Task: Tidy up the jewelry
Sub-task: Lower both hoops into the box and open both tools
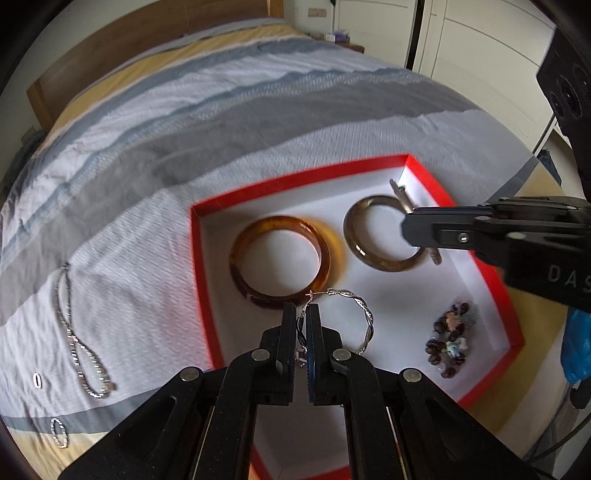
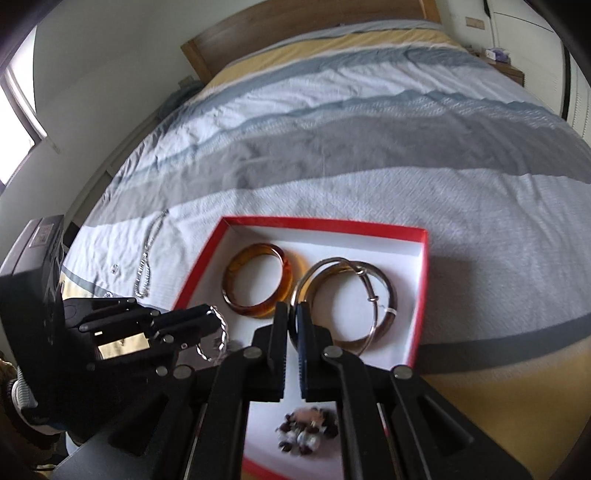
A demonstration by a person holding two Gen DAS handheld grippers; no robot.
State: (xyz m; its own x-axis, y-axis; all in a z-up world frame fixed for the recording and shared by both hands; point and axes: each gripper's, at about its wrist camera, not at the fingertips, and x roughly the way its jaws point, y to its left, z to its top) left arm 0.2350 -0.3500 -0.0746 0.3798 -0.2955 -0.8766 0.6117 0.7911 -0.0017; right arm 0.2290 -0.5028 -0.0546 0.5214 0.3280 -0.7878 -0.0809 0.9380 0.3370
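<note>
The red box (image 1: 511,321) is crowded: the amber bangle (image 1: 286,258) and the olive bangle (image 1: 380,236) fill its far half, the bead bracelet (image 1: 450,341) lies near its right wall, and both the left gripper (image 1: 302,314) and right gripper (image 2: 292,314) hang over it. Bare white floor shows between beads and bangles. Left of the box, the bedspread (image 1: 147,221) carries a silver chain (image 1: 79,350) and small pieces; beyond the box it lies open

A wide bed carries a textured bedspread (image 2: 332,122) banded in white, grey, blue-grey and pale yellow. A brown wooden headboard (image 2: 295,26) runs along its far edge. Past the far right corner stand a small wooden bedside table (image 2: 511,72) and white cupboard doors (image 1: 480,44).
</note>
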